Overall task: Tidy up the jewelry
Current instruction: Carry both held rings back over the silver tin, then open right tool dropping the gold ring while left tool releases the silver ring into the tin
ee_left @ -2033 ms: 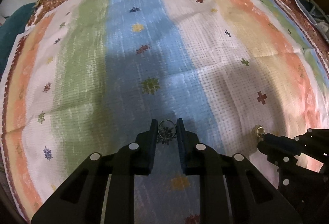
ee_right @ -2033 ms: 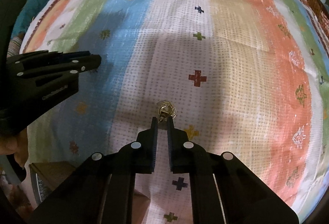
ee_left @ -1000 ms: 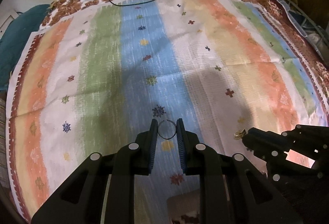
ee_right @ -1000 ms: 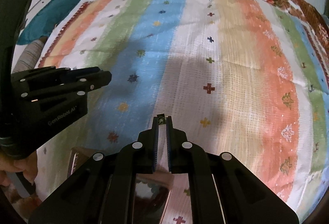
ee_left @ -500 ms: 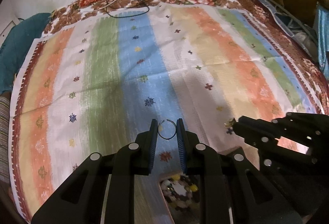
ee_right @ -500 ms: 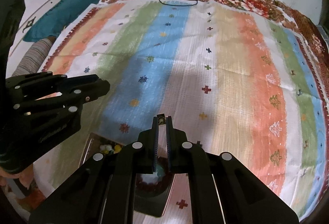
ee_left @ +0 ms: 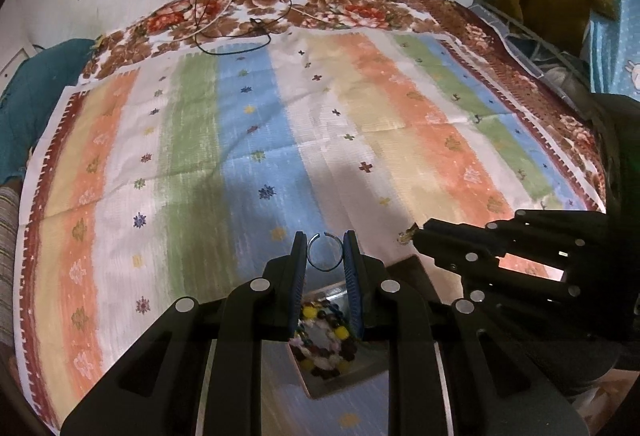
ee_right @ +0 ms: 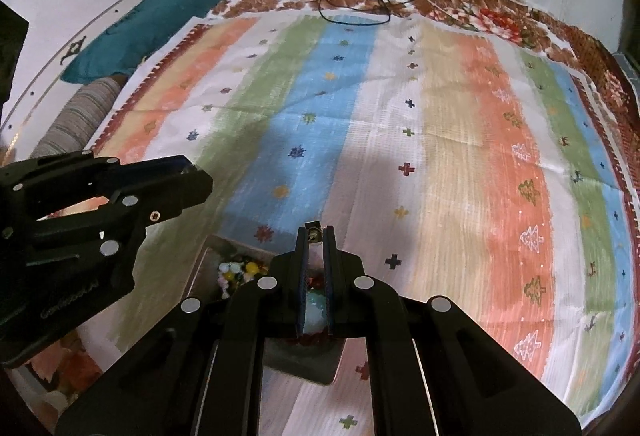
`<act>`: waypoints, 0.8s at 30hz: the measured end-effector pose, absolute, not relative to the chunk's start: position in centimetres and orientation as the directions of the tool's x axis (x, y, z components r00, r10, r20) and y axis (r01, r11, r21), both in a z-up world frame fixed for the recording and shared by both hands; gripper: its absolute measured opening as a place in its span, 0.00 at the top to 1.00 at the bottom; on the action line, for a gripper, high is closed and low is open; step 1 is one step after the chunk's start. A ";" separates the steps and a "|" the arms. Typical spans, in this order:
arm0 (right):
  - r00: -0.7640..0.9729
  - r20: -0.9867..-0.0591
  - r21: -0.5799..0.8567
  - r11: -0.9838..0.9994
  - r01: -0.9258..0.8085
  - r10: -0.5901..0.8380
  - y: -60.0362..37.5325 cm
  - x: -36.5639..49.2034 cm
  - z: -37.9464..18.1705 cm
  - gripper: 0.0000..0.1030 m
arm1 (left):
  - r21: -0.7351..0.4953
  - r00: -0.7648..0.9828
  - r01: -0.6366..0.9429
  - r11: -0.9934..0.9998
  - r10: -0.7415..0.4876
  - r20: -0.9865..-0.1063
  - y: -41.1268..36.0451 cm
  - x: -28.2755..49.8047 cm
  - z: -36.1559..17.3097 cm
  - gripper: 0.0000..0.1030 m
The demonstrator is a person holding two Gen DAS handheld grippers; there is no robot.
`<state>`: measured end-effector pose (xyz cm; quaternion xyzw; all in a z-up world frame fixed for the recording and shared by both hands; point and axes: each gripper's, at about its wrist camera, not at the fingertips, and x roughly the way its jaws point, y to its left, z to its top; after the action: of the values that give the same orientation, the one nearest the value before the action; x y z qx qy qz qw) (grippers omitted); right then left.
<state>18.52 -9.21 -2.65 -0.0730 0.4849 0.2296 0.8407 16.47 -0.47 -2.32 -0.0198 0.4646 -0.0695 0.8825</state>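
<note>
Both grippers loaded above the jewelry box [ee_left: 320, 382].
My left gripper [ee_left: 325, 251] fingers pinch a thin ring [ee_left: 324, 252]; my right gripper [ee_right: 314, 234] fingers, nearly closed, clamp a small earring [ee_right: 313, 232].

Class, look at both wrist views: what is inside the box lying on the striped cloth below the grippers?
Inside the box lies a multicoloured bead bracelet, with yellow, dark and pale beads; the right wrist view also shows something pale bluish. The left gripper and right gripper cover the rest.
</note>
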 end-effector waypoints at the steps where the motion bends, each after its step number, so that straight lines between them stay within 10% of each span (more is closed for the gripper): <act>1: 0.425 -0.848 0.101 0.883 -0.458 0.317 -9.3 18.3 -2.6 0.92 | -0.100 0.560 0.107 0.989 -0.143 -0.816 -0.6 16.1 -2.3 0.82; 22: 0.396 -0.844 0.155 0.872 -0.464 0.361 -10.0 14.6 -2.5 0.91 | -0.150 0.566 0.100 0.984 -0.180 -0.804 -0.7 11.4 -1.6 0.80; 24: 0.389 -0.848 0.162 0.874 -0.458 0.360 -10.2 14.4 -2.6 0.72 | -0.148 0.560 0.086 0.985 -0.170 -0.811 -0.6 11.4 -1.8 0.65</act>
<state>14.45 -10.20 -2.55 -0.0492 0.4952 0.2459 0.8318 11.35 -0.56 -1.84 -0.0454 0.4635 -0.0728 0.8819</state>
